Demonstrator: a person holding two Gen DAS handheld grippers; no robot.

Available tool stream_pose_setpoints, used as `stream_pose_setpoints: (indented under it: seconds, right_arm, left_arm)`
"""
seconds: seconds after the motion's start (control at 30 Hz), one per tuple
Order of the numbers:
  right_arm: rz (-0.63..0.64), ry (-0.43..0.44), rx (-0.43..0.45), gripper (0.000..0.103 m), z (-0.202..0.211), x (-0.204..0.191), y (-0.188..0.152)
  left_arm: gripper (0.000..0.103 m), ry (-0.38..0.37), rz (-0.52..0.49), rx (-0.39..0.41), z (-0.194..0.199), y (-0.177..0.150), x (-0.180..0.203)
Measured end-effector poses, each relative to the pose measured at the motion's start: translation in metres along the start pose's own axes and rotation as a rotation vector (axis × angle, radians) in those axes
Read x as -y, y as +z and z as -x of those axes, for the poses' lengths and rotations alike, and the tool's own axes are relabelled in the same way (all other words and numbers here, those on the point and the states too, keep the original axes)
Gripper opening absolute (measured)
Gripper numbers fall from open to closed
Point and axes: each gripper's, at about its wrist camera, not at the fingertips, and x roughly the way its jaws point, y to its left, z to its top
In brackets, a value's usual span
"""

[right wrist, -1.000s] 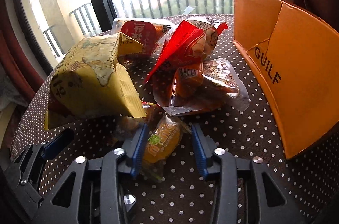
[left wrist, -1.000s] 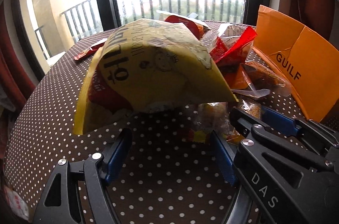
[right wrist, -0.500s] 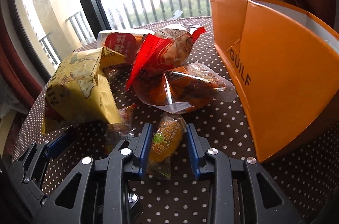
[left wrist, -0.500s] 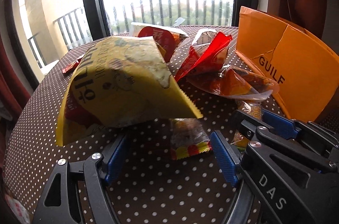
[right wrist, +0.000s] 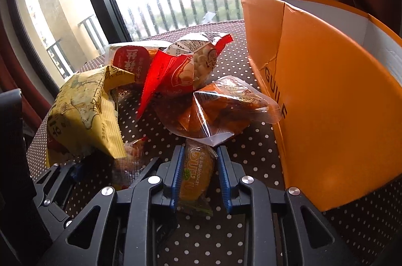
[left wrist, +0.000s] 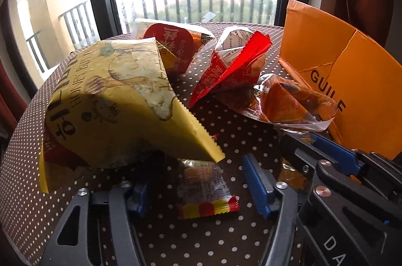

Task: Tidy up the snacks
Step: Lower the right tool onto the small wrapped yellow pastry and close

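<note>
My right gripper (right wrist: 199, 175) is shut on a small orange lemon snack packet (right wrist: 197, 173) and holds it just left of the orange GUILF box (right wrist: 321, 100). My left gripper (left wrist: 198, 186) is open around a small clear packet with a red and yellow striped end (left wrist: 204, 190), which lies on the dotted tablecloth (left wrist: 201, 238). A big yellow honey butter chip bag (left wrist: 118, 105) leans over the left finger. The right gripper also shows in the left wrist view (left wrist: 324, 165), at lower right.
A red peanut bag (right wrist: 176, 75), a clear bag of orange snacks (right wrist: 221, 110) and a red-labelled packet (right wrist: 130, 59) lie piled mid-table. The orange box stands open at the right. A window with railings is behind the table's far edge.
My right gripper has closed on the lemon packet and shifted toward the orange box. My left gripper has pulled back and lowered around the striped packet.
</note>
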Motion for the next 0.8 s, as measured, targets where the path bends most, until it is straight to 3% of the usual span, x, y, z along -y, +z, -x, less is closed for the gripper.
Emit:
stream_pose_setpoints:
  seconds: [0.3,0.6,0.8]
  right_arm:
    - [0.010,0.057,-0.004,0.030,0.002,-0.002,-0.005]
    - [-0.062,0.069,-0.034,0.033,0.006,0.003,-0.022]
    - [-0.036,0.033,-0.036,0.036,0.007,0.000,-0.027]
  left_arm:
    - [0.043,-0.063,0.007,0.001,0.006,-0.013,-0.003]
    - [0.036,-0.024,-0.014,0.025,0.023,-0.035,0.001]
    - [0.036,-0.018,-0.007,0.027,0.029,-0.044,-0.001]
